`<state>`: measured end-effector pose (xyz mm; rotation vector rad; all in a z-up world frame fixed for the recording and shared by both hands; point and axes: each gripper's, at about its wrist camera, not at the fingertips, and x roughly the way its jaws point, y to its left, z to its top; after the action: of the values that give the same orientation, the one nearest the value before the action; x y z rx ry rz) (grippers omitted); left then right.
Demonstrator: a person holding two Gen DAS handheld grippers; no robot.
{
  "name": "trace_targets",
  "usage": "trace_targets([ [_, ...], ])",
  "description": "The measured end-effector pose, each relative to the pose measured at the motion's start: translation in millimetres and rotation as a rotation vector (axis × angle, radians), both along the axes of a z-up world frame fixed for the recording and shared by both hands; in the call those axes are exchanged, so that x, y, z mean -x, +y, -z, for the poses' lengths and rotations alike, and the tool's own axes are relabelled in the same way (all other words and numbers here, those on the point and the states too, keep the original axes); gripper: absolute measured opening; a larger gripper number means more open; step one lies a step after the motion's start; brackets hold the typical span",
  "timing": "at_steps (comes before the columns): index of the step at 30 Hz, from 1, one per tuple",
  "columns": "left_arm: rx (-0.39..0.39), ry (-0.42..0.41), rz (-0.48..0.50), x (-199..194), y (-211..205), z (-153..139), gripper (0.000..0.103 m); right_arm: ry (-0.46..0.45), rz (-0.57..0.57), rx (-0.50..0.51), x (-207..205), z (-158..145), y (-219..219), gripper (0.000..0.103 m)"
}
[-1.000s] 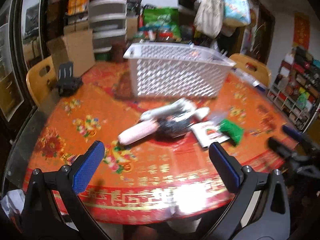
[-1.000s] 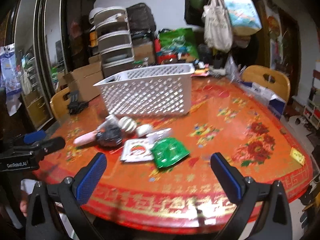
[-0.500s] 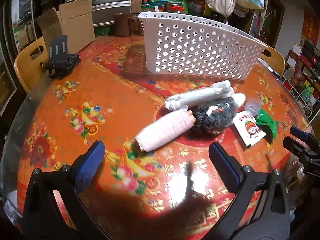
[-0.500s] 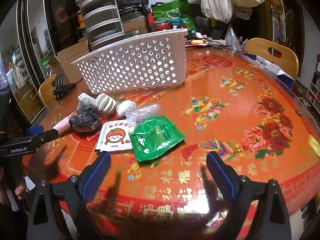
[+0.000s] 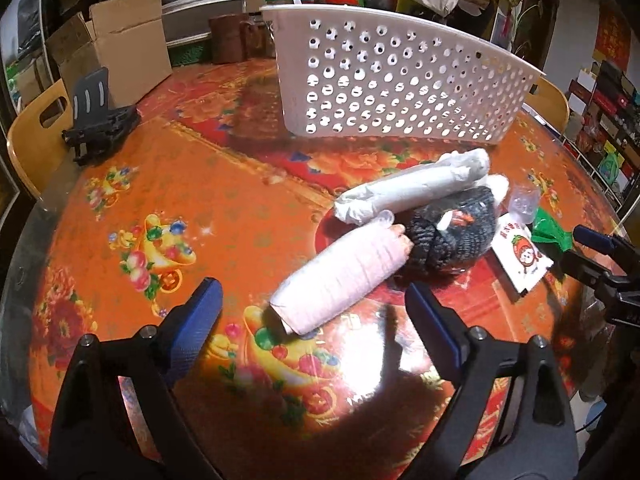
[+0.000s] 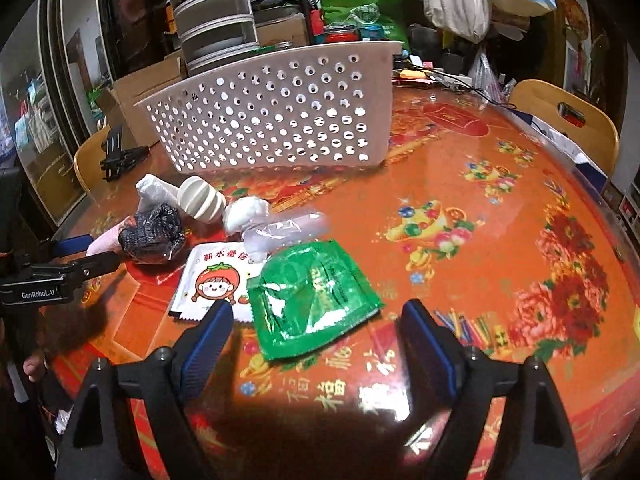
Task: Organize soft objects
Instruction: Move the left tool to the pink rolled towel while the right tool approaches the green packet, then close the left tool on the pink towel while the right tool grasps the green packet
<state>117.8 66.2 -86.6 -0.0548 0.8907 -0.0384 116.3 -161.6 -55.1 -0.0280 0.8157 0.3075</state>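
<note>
The left tool [image 5: 310, 312] was closing around the pink roll [image 5: 340, 278] without touching it; the right tool [image 6: 316, 322] was closing over the green packet [image 6: 312, 292] on the counter [image 6: 480, 280].

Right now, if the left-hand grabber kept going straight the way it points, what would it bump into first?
Most likely the pink roll: it lies straight ahead of the left gripper, whose jaws are closing with nothing between them yet. Depth is hard to judge, so it might meet the tablecloth first.
</note>
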Motion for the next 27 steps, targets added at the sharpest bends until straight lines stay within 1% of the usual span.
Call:
trace_targets([
  [1, 0.013, 0.002, 0.006, -2, 1, 1, 0.085, 0.001, -0.005, 0.012, -3, 0, 2, 0.086],
  [2, 0.019, 0.000, 0.009, -2, 1, 0, 0.085, 0.002, -0.010, 0.020, -4, 1, 3, 0.086],
  [5, 0.015, 0.000, 0.019, -6, 1, 0, 0.084, 0.008, -0.028, 0.049, -10, 1, 9, 0.086],
  [10, -0.004, 0.007, 0.042, -10, -4, 1, 0.075, 0.012, -0.058, 0.079, -14, 2, 15, 0.079],
  [15, -0.019, -0.001, 0.049, -10, -8, 1, 0.066, 0.004, -0.062, 0.073, -13, 3, 11, 0.074],
  [16, -0.022, -0.004, 0.051, -9, -9, 1, 0.061, 0.003, -0.062, 0.070, -13, 3, 11, 0.074],
  [17, -0.023, -0.009, 0.055, -7, -9, 1, 0.058, 0.003, -0.062, 0.069, -12, 3, 10, 0.074],
  [20, -0.027, -0.023, 0.064, -4, -11, 0, 0.046, 0.001, -0.062, 0.069, -12, 3, 10, 0.074],
  [21, -0.026, -0.028, 0.063, -3, -11, 0, 0.040, 0.001, -0.062, 0.068, -12, 3, 10, 0.074],
  [22, -0.025, -0.031, 0.064, -2, -11, 0, 0.035, 0.001, -0.062, 0.067, -12, 3, 10, 0.073],
  [25, -0.024, -0.039, 0.065, 2, -11, -1, 0.029, -0.003, -0.061, 0.063, -11, 3, 9, 0.071],
  [27, -0.024, -0.046, 0.066, 6, -12, -1, 0.026, -0.008, -0.060, 0.058, -10, 2, 7, 0.070],
])
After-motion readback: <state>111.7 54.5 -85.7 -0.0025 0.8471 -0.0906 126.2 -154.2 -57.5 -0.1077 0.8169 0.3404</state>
